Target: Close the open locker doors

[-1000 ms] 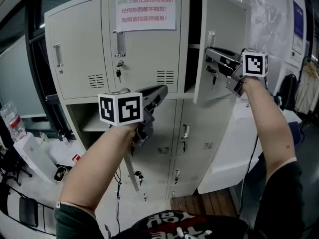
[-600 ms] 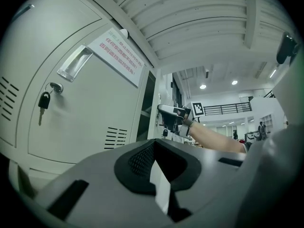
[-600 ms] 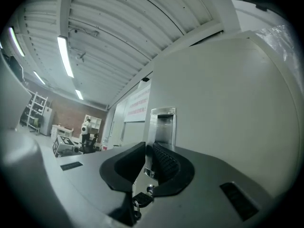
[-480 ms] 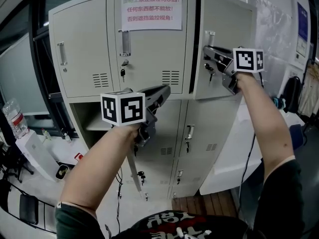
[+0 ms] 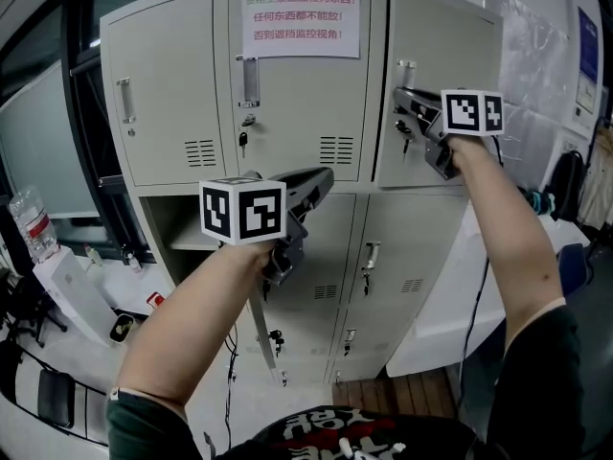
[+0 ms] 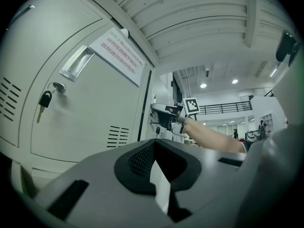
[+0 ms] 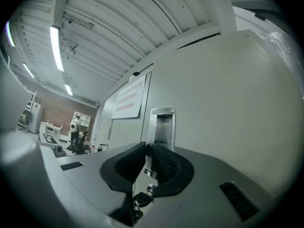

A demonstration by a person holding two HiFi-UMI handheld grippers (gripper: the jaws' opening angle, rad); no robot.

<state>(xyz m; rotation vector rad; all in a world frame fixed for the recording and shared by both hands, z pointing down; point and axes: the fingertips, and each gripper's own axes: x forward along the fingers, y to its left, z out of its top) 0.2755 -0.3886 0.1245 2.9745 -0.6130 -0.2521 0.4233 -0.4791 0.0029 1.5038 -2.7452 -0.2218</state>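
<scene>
Left claw (image 5: 324,178) clenched on thin, stiff lower door (image 5: 263,329) edge; right claw (image 5: 402,99) clenched empty against light upper-right door (image 5: 436,56), beside handle (image 7: 161,127).

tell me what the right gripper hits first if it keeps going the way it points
The upper right locker door, at about its recessed handle; the right gripper looks very close to it.
</scene>
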